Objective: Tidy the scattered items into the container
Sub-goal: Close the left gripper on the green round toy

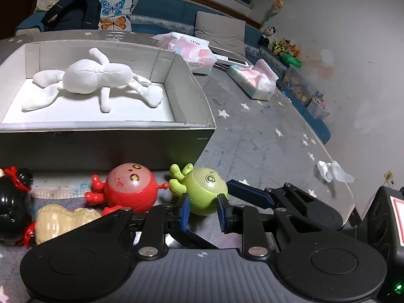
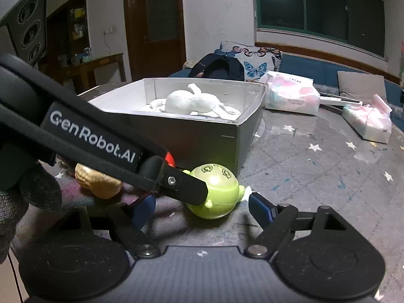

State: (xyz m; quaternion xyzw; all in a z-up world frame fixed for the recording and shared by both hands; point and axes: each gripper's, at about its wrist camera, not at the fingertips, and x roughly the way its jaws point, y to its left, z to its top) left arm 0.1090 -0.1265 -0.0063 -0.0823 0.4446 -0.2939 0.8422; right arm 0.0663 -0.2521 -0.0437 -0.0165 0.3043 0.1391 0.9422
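Note:
A green round toy lies on the grey star-print table in front of the grey box. My left gripper is open, its blue pads close against the toy's near side, which is wider than their gap. My right gripper is open much wider, with the green toy ahead between its pads and untouched. One left finger crosses the toy. A white plush doll lies in the box. A red round toy, a black toy and a cream peanut-shaped toy lie to the left.
Two tissue packs and a white remote lie beyond the box. A crumpled tissue sits near the table's right edge. A gloved hand holds the left gripper. A sofa with cushions runs behind the table.

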